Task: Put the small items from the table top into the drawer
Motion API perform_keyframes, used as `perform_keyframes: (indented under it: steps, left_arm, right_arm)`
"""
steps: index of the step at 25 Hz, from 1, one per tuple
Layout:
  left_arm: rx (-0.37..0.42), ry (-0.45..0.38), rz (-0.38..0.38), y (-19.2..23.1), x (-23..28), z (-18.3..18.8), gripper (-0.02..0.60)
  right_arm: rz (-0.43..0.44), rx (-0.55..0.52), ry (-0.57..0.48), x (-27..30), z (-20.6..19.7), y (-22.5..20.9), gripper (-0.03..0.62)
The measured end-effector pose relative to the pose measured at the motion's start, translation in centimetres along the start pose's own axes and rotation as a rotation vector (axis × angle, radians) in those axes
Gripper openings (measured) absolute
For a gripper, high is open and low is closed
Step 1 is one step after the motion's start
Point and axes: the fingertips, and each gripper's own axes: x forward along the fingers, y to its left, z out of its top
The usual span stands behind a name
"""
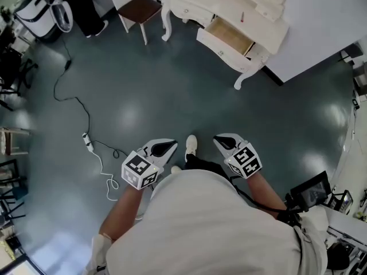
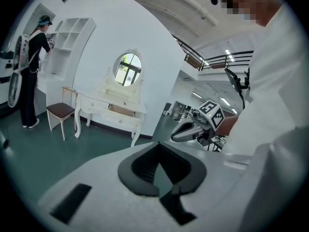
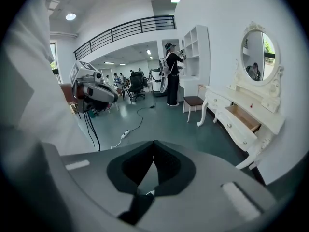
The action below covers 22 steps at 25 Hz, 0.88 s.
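Observation:
The white dressing table [image 1: 252,16] stands far ahead against the wall, with one drawer [image 1: 229,36] pulled open and showing a bare wooden bottom. A small red item [image 1: 242,17] lies on the table top. Both grippers hang close to the person's body, well short of the table. My left gripper [image 1: 170,146] and my right gripper [image 1: 221,141] both point toward the table, jaws shut with nothing held. The table [image 2: 111,108] and its open drawer [image 3: 244,117] show at a distance past each gripper's closed tips, left [image 2: 158,146] and right [image 3: 153,143].
A brown-seated chair [image 1: 140,7] stands left of the table. A power strip with a trailing cable [image 1: 87,142] lies on the grey-green floor at the left. A person in black [image 3: 171,74] stands at the shelves beyond the chair. An oval mirror [image 3: 258,57] tops the table.

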Motion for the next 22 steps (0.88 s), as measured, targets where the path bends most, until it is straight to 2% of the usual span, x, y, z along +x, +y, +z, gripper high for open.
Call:
perform_keyframes:
  steps: [3,7,11,17,22]
  left_arm:
    - [0.022,0.024,0.019,2.9,1.8,2.4,0.000]
    - [0.039,0.019,0.048,6.3,5.1,6.8,0.002]
    - [0.017,-0.001,0.054,9.5,8.1,10.6,0.002]
    - [0.018,0.022,0.006,16.0,11.1,14.3,0.002]
    - [0.045,0.020,-0.102,23.9,13.9,18.0,0.002]
  right_arm:
    - [0.000,-0.006,-0.038,2.0,2.6,-4.2,0.038]
    - [0.017,-0.006,-0.070,3.8,5.2,-10.0,0.038]
    - [-0.001,0.034,-0.049,5.5,6.1,-16.0,0.038]
    - [-0.077,0.108,-0.028,8.8,8.2,-23.0,0.031]
    - [-0.188,0.177,-0.020,12.3,11.0,-28.8,0.023]
